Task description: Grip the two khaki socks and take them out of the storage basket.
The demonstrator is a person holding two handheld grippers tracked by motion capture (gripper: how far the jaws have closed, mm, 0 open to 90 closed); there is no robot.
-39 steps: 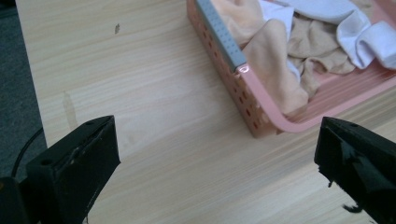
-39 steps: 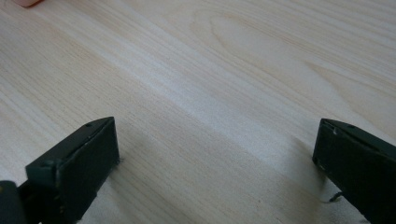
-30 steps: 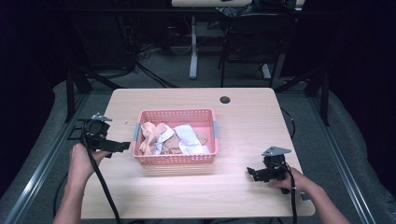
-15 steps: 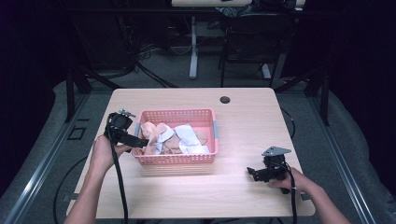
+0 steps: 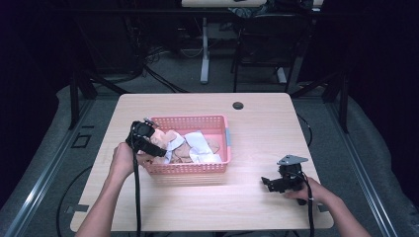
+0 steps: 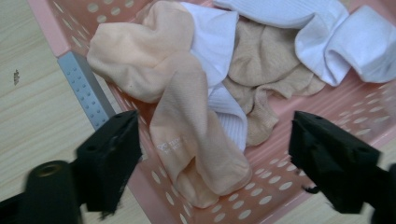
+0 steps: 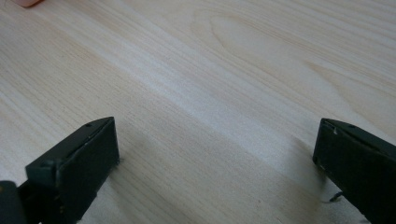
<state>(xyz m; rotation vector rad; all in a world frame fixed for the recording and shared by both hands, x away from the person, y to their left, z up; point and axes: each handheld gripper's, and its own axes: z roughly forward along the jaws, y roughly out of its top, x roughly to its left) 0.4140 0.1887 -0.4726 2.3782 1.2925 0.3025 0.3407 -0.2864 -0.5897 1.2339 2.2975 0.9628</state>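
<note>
Peach-coloured, the sock (image 6: 187, 116) lay draped over white socks (image 6: 327, 42) and a tan one (image 6: 266, 70) at the left end of the pink basket (image 5: 190, 167) on the wooden table (image 5: 267, 123). Since a second earlier the left gripper (image 5: 153, 148) had travelled from the bare tabletop to above that end, and its jaws had just been closing, though they stood wide and apart from the peach sock between them, holding nothing; a pick-up looked imminent. The right gripper (image 5: 271, 183) had stayed resting on the table, jaws spread and empty. How many socks lay buried underneath could not be made out.
</note>
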